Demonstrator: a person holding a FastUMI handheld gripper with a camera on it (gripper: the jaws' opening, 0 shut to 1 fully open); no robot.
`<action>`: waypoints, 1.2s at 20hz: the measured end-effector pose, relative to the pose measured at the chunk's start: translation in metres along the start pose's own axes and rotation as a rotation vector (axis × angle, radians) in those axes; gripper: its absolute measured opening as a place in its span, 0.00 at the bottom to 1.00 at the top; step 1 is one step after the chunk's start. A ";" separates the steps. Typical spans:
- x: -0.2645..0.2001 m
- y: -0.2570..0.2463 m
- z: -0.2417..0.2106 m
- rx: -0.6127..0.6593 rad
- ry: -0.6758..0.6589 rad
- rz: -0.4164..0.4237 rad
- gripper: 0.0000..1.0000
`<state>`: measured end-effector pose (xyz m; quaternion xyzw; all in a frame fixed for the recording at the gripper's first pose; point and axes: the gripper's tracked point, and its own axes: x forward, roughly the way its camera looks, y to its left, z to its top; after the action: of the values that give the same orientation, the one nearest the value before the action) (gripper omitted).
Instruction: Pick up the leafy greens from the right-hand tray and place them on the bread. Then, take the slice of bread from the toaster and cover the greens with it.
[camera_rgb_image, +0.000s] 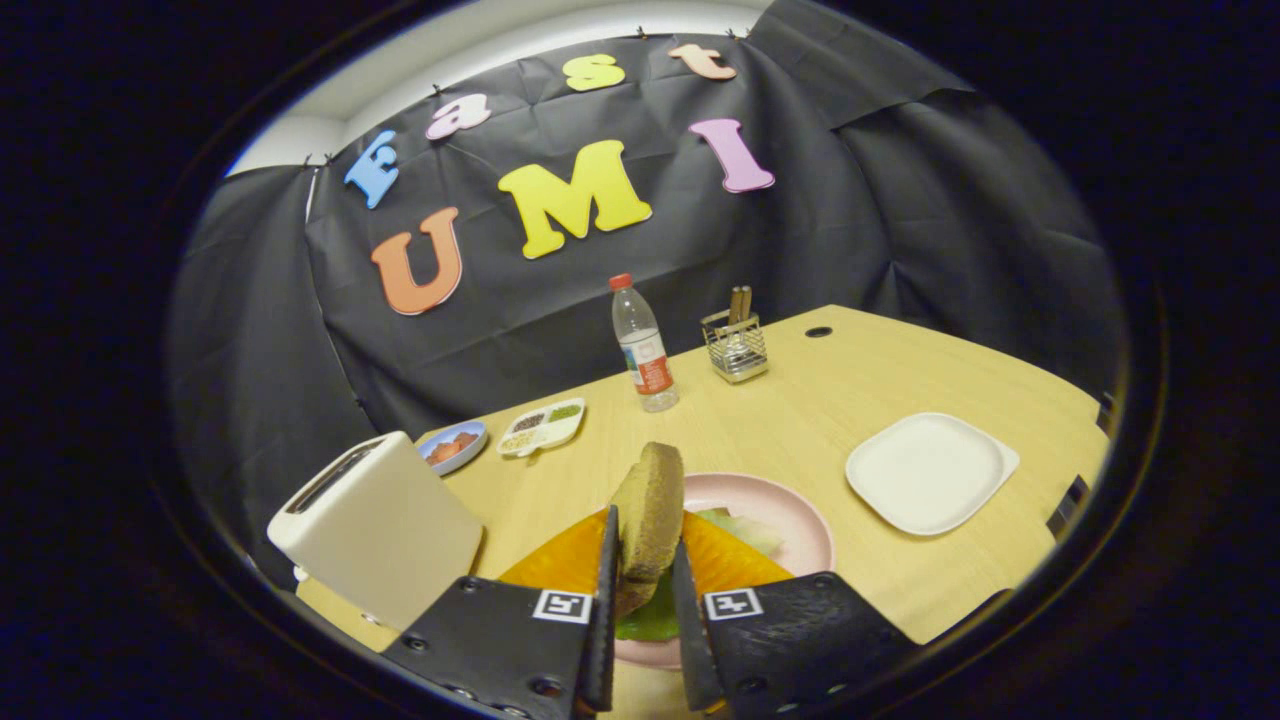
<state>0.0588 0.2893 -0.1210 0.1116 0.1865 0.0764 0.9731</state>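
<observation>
— Where did the claw (645, 600) stand just then?

— Its two fingers were pinched on the slice of bread (650, 515), held on edge above the pink plate (790, 520). The leafy greens (650, 620) lay on the plate beneath, so the cover was not yet down.

— What could have gone amiss?

— I judged the slice might land tilted or slide off the greens if let go while upright; it needed laying flat first.

— Room to move?

— The toaster (375, 525) stood close on the left, the likeliest thing to bump. The white tray (930, 470) sat well apart on the right, near the counter (800, 400) edge. The bottle (642, 345) and utensil rack (737, 345) were far back.
</observation>
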 end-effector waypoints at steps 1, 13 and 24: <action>0.003 -0.009 -0.002 -0.011 0.010 -0.019 0.38; -0.004 -0.054 0.010 -0.034 0.000 0.000 0.86; -0.125 -0.096 0.144 -0.335 -0.462 0.038 0.95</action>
<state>0.0093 0.1456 0.0285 -0.0330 -0.0574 0.0968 0.9931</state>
